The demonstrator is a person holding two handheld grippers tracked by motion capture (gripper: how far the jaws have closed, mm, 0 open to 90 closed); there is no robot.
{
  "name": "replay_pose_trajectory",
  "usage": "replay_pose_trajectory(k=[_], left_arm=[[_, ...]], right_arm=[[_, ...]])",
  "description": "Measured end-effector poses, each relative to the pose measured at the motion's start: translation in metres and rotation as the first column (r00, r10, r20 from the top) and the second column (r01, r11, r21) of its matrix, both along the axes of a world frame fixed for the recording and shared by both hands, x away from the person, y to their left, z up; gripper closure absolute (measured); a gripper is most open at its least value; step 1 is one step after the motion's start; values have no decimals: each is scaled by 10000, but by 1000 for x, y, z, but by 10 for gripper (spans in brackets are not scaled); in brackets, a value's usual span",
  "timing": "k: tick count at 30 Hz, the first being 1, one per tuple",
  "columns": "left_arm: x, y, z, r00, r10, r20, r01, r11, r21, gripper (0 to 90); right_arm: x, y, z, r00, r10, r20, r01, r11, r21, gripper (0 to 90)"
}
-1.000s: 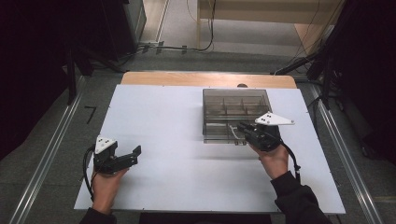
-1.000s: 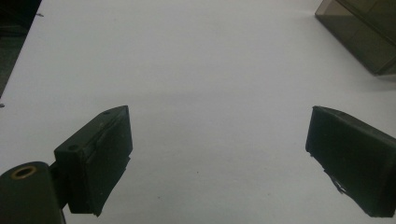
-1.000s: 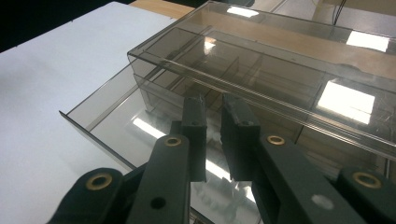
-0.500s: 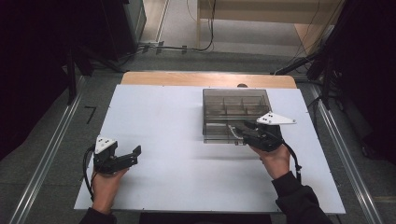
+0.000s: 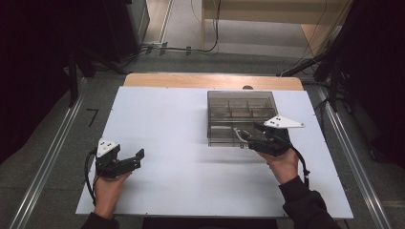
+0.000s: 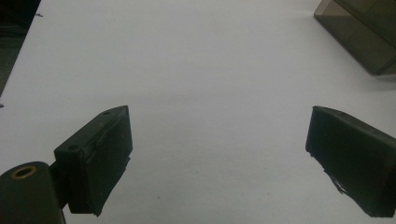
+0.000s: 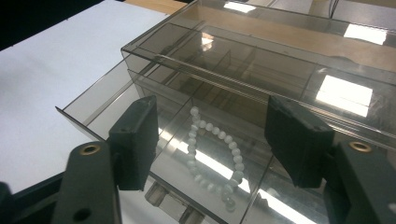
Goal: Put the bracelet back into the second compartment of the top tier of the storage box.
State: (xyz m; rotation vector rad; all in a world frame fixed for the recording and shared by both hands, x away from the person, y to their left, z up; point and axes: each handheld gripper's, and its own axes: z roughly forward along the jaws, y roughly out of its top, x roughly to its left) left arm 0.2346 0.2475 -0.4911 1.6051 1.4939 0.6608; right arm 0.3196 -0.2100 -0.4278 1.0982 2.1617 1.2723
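**Bead bracelet in open drawer, both grippers empty**

Smoked clear plastic organiser box [image 5: 241, 112] on the right half of the white table [image 5: 181, 143], long axis running left to right across the table, its drawer [image 7: 140, 100] pulled out toward the person. In the right gripper view, a white bead bracelet [image 7: 212, 156] lying flat in a drawer compartment, loop stretched roughly along the line of the gripper's sight, narrow end toward the box body. Right gripper [image 5: 249, 137] at the drawer's front edge, pointing left and slightly away from the person, jaws spread wide with nothing between them. Left gripper [image 5: 136, 160] well apart, near the table's left front, pointing right toward the box, jaws likewise wide apart above bare table.

Bracelet's near end close to the frame's lower edge, partly blurred by glare on the plastic. Box dividers hard to count through reflections. In the left gripper view, just a box corner [image 6: 364, 32], cut off at the top right.
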Motion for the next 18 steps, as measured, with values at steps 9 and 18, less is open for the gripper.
replay_pose_trajectory(k=[9, 18], left_arm=[[0, 0, 0, 10000, -22, -2, 22, 10000, -33, 78], [0, 0, 0, 10000, -6, -9, 6, 10000, -26, 78]], right_arm=[[0, -1, -1, 9996, -273, 10, 273, 9994, -197, 233], [-3, -3, -1, 9986, -524, -119, 521, 9982, -285, 156]])
